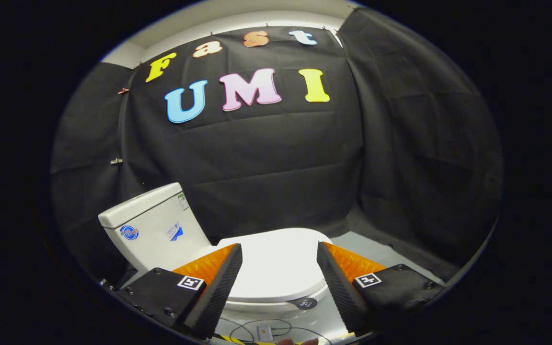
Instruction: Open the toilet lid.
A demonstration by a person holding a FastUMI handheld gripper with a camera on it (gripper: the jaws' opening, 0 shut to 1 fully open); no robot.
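Tongs (280, 273) are hanging wide apart, gripping nothing. Toilet lid (276, 266) is lying closed just ahead between them; tank (154, 227) is standing at its left. Cable (257, 328) is lying on floor (376, 251) below.

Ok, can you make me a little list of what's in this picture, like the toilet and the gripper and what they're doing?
toilet lid: white, closed, lying flat on the bowl
tank: white, left of the lid, with stickers on its side
gripper: open, fingers spread wide, touching nothing
lid versus fingers: seen in the gap between them and just ahead
round dark tag: on the toilet's front rim, below the lid
cable: thin loops on the pale floor, between the fingers
wall: black cloth behind the toilet
task status: lid not yet opened
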